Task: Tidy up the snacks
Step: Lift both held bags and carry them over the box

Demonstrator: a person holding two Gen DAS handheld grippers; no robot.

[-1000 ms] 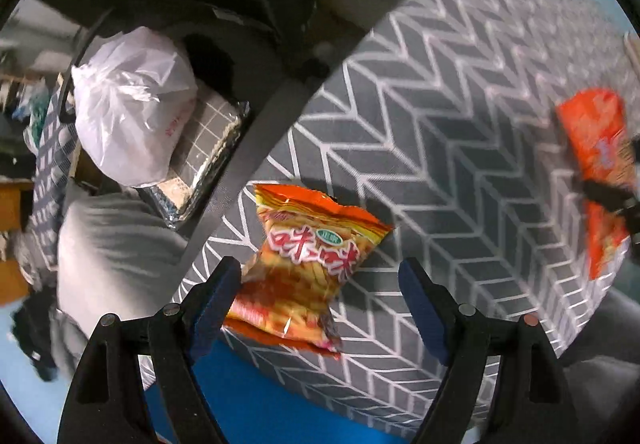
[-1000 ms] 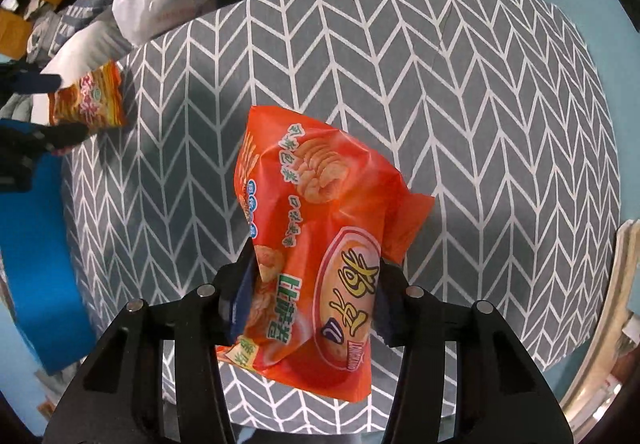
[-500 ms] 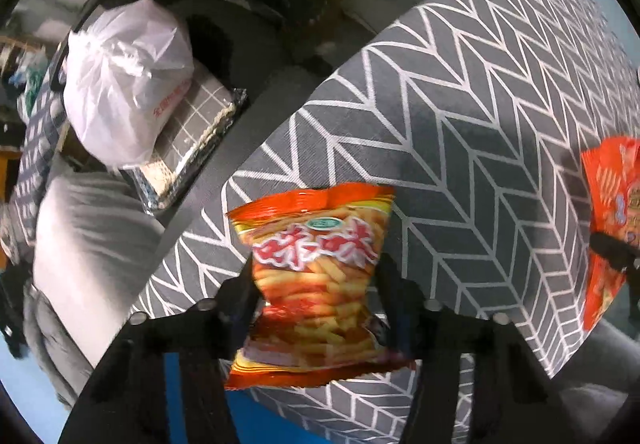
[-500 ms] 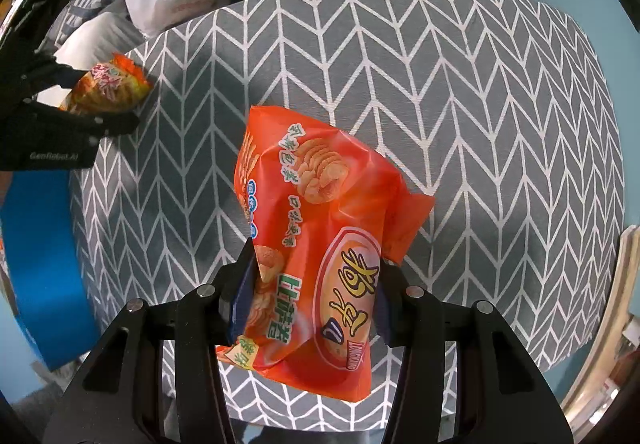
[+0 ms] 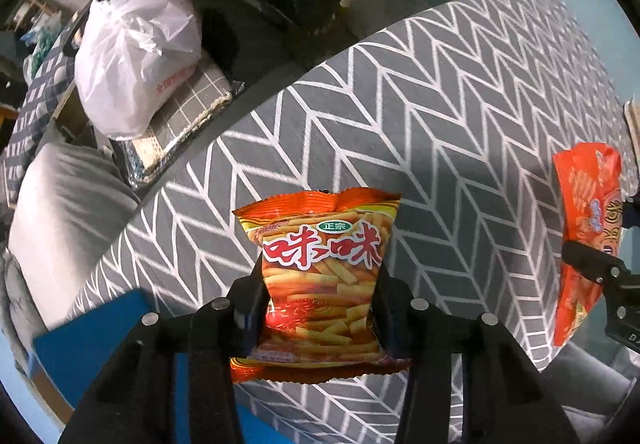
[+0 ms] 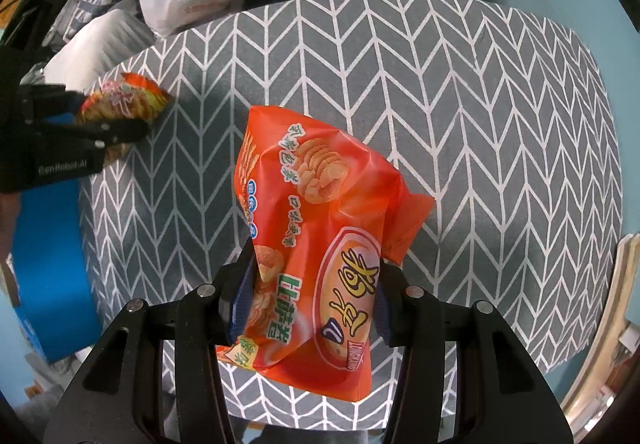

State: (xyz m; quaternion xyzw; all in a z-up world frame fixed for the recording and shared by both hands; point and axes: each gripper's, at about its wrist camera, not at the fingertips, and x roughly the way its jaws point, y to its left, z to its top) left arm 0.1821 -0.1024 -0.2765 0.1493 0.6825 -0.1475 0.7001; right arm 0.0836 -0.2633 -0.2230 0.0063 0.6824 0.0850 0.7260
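Observation:
My left gripper [image 5: 318, 302] is shut on an orange and yellow snack-stick bag [image 5: 320, 264] and holds it over the near left edge of the grey chevron-patterned table [image 5: 460, 104]. My right gripper [image 6: 308, 292] is shut on a larger orange chip bag [image 6: 320, 236], held upright above the table's front part [image 6: 480, 104]. The right gripper with its chip bag also shows at the right edge of the left wrist view [image 5: 584, 228]. The left gripper with its stick bag shows at the left of the right wrist view [image 6: 120, 104].
A white plastic bag [image 5: 132, 56] lies on a checked cushion [image 5: 188, 104] beyond the table's far left side. A grey pillow [image 5: 60, 204] lies beside it. A blue box [image 6: 52, 272] stands by the table's left edge. A pale wooden frame [image 6: 612, 316] is at the right.
My left gripper has closed on the snack-stick bag and lifted it off the table edge. My right gripper still holds the chip bag, nearly unmoved.

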